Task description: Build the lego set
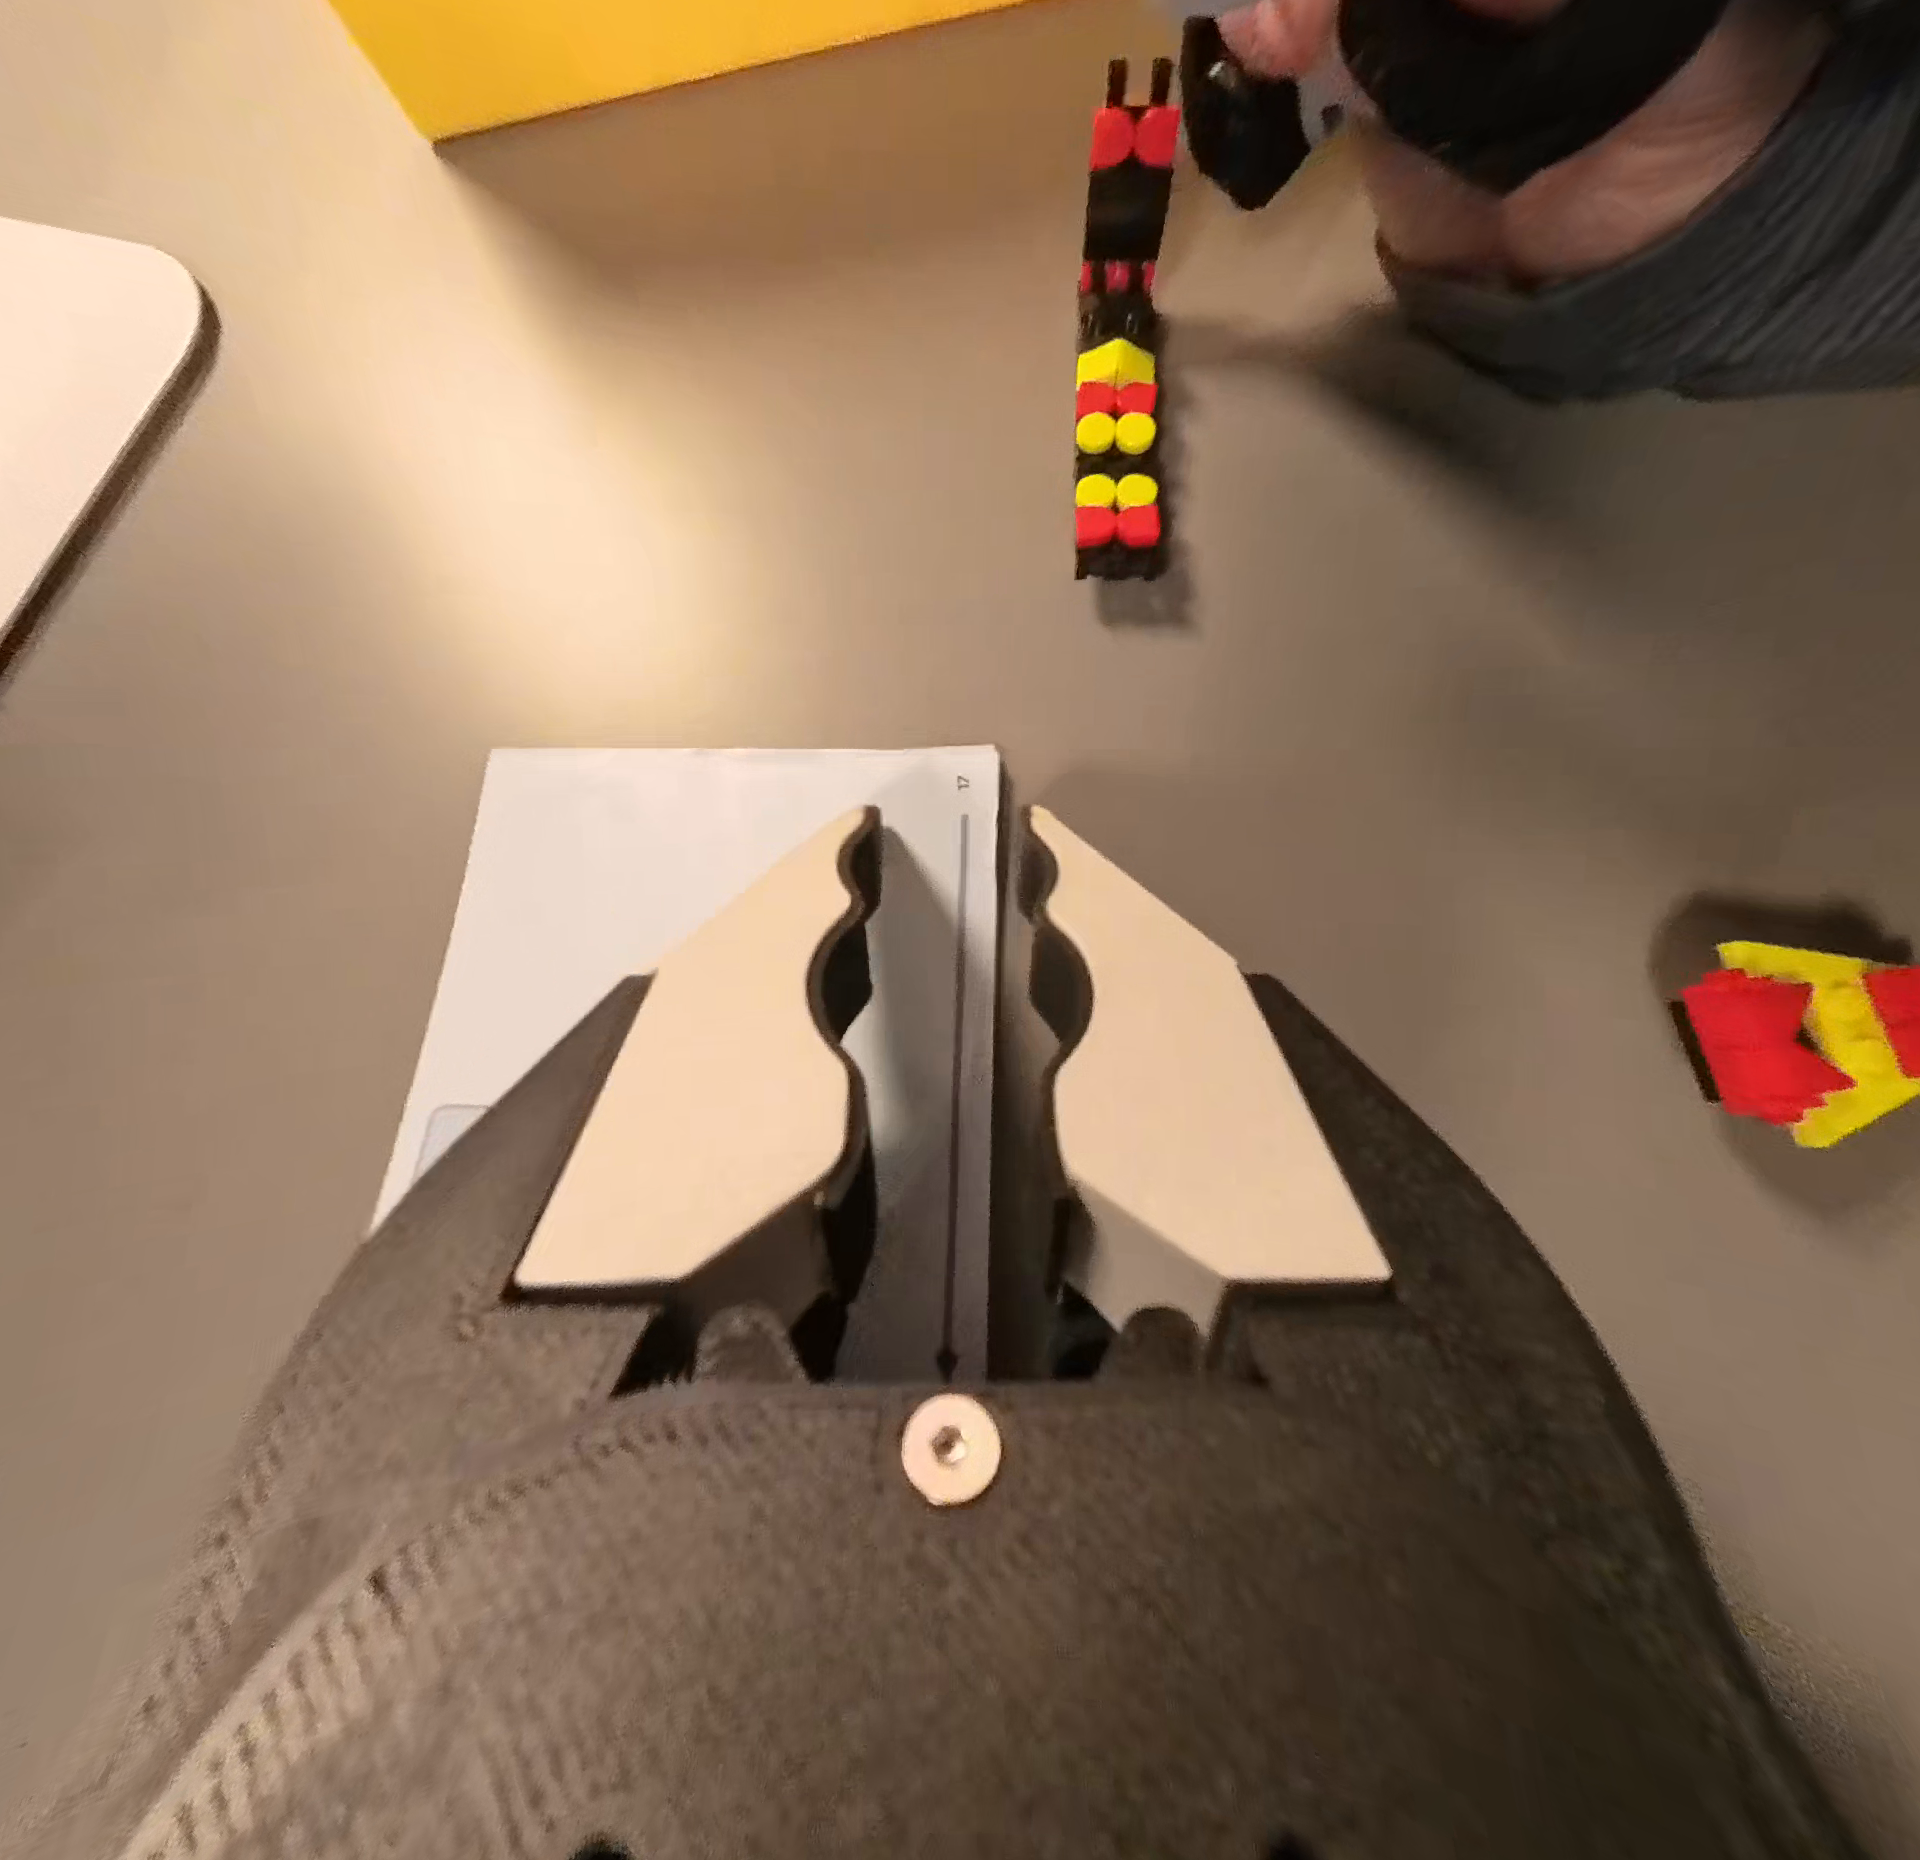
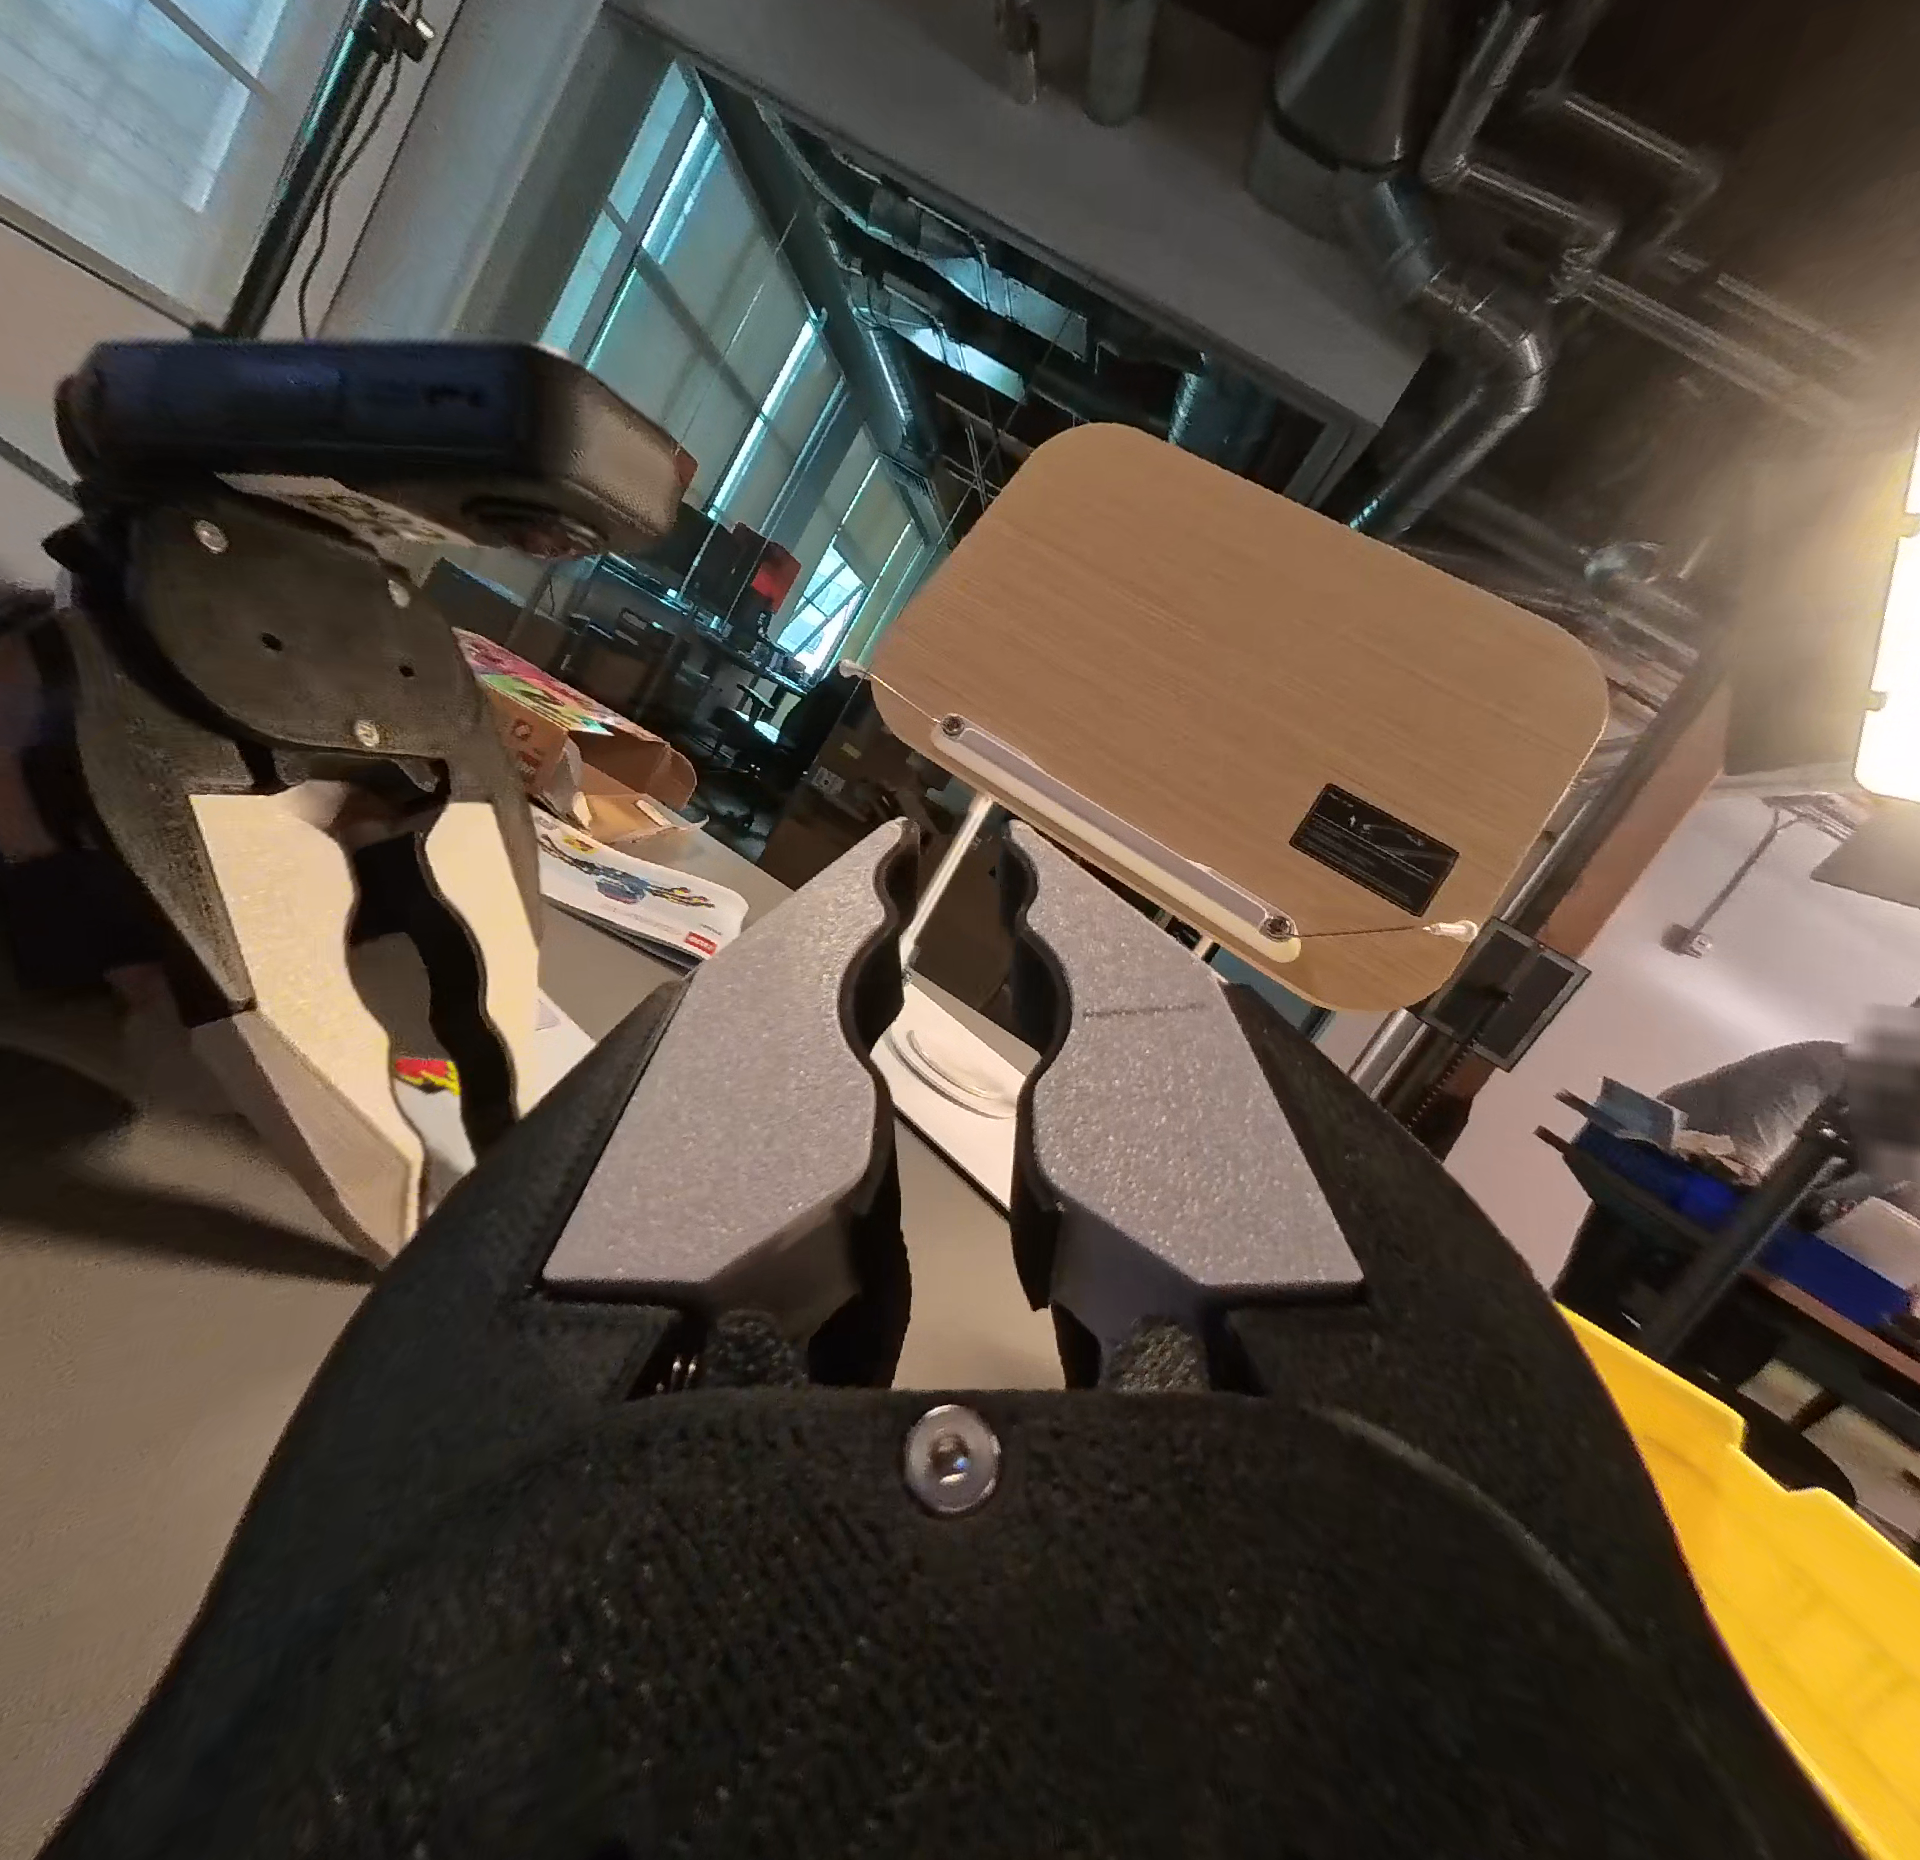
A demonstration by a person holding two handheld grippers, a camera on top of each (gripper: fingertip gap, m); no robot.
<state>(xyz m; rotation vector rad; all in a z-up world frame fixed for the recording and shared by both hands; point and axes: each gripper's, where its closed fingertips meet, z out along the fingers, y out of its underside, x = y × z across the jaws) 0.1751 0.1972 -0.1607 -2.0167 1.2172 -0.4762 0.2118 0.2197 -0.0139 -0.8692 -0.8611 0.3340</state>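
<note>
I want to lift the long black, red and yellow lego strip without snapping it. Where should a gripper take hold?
Grip the long lego strip across its narrow width near the middle, around the yellow chevron, coming straight down from above. It lies flat on the table, with both long sides free. End grips would likely lever the joints. The left gripper is open and empty.

1. The grey table [image 1: 520,563] is bearing a white paper sheet [image 1: 675,927], lying under the left gripper [image 1: 951,834].
2. A long black, red and yellow lego strip [image 1: 1122,356] is lying beyond the sheet, to its right.
3. A red and yellow lego chunk [image 1: 1797,1052] is sitting well right of the sheet.
4. A yellow box [image 1: 675,13] is standing at the far edge, left of the strip.
</note>
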